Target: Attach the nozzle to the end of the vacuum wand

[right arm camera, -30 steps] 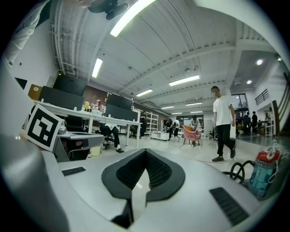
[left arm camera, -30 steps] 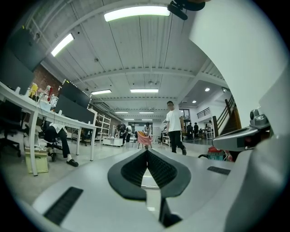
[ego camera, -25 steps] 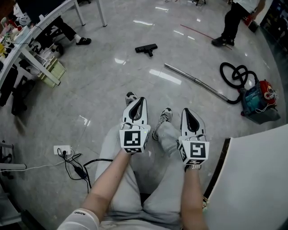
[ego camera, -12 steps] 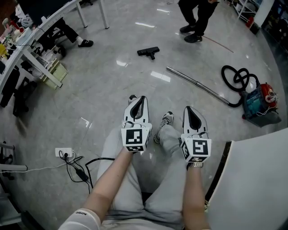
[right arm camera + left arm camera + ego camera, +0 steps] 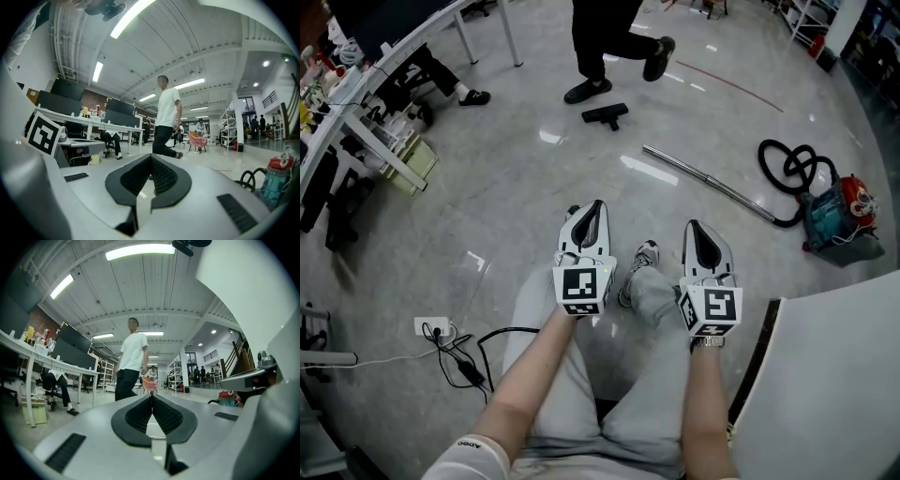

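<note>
Head view: black nozzle (image 5: 605, 114) lies on the floor (image 5: 516, 178) well ahead, apart from the metal wand (image 5: 709, 184). The wand lies to its right, far end seemingly joined to the hose (image 5: 792, 167) of the red-and-teal vacuum (image 5: 832, 217). Main change vs a sec ago is a passer-by (image 5: 605, 42): was at top right, now at top centre, feet just beside the nozzle. Left hand-held gripper (image 5: 592, 210) and right hand-held gripper (image 5: 698, 229) hang over the wearer's legs, approx same spot in frame. Both have jaws together w/ nothing between; left gripper view and right gripper view show the same. So task not begun. Prob. best to let the passer-by clear before going for the nozzle.
</note>
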Available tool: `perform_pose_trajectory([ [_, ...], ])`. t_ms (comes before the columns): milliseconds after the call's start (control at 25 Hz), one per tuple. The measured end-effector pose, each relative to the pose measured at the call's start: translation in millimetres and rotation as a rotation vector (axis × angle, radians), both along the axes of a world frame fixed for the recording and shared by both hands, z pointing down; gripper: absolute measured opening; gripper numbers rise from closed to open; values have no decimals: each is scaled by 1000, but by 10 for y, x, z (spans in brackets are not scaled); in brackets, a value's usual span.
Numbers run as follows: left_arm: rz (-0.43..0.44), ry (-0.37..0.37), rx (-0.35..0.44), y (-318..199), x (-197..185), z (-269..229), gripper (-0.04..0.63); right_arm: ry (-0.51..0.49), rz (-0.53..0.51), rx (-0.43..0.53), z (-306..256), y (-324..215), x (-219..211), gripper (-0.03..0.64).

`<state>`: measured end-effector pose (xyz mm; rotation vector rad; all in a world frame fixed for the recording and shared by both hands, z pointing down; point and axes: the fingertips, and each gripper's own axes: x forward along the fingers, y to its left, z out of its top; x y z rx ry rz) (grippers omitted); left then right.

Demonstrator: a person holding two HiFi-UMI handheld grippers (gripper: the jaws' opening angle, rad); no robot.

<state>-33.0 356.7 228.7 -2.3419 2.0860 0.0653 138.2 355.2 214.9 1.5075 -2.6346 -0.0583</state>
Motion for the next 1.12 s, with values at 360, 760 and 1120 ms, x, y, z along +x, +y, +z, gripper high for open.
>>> perform_pose_trajectory([
  [360, 3, -6, 2, -377, 5, -31, 10, -10, 13, 10, -81, -349, 37, 3],
  [760, 41, 12, 24, -905, 56, -155, 9, -33, 19, 14, -171, -833, 30, 3],
  [1120, 34, 0, 39, -1426, -137, -217, 9, -50, 32, 1, -157, -1360, -67, 3],
])
